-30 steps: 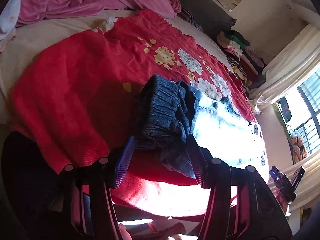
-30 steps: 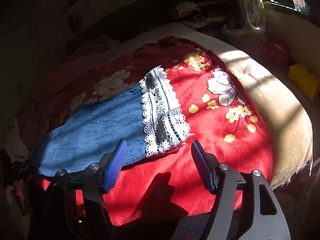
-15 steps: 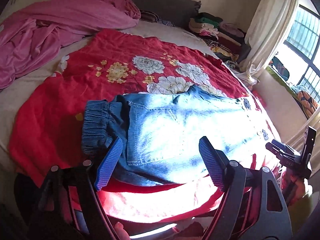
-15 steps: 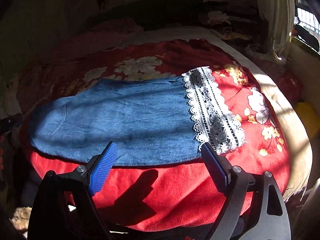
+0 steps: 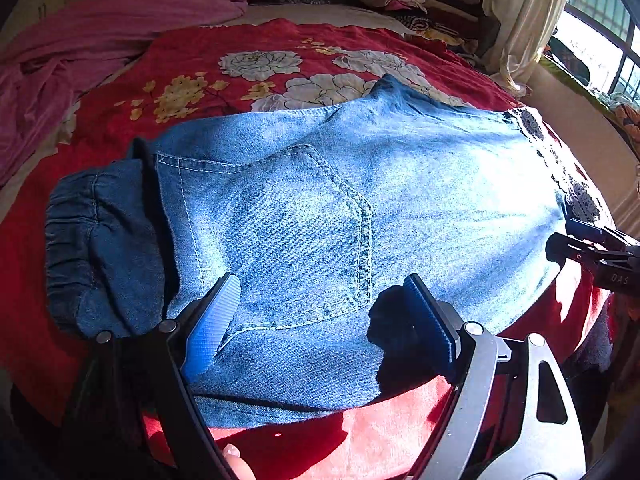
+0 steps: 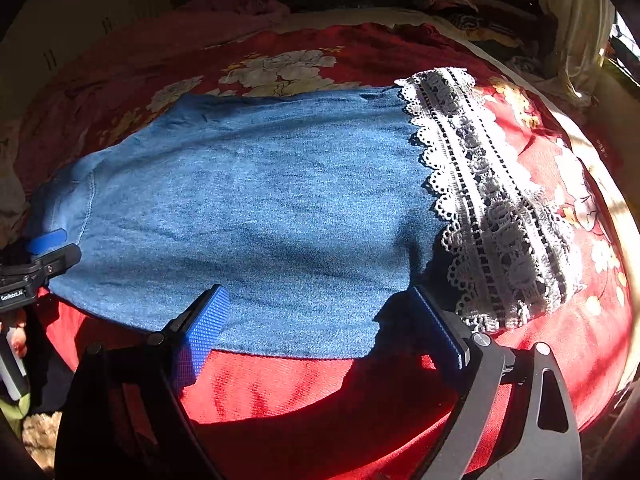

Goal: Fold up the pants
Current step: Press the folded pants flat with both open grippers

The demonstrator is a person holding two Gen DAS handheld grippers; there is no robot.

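My left gripper (image 5: pixel 316 316) and right gripper (image 6: pixel 320 324) had just been opening — both stood wide, nothing pinched. The pants (image 5: pixel 340 216) lay flat ahead of my fingers on the red blanket (image 6: pixel 320 384), near hem between them, ready for a fold.

The left gripper (image 5: pixel 320 316) has black angular arms, silver round-headed screws at the joints, and blue ribbed pads (image 5: pixel 212 328). The right gripper (image 6: pixel 320 328) is built alike, its blue pads (image 6: pixel 202 334) finely gridded, with a triangular cut-out in one arm.
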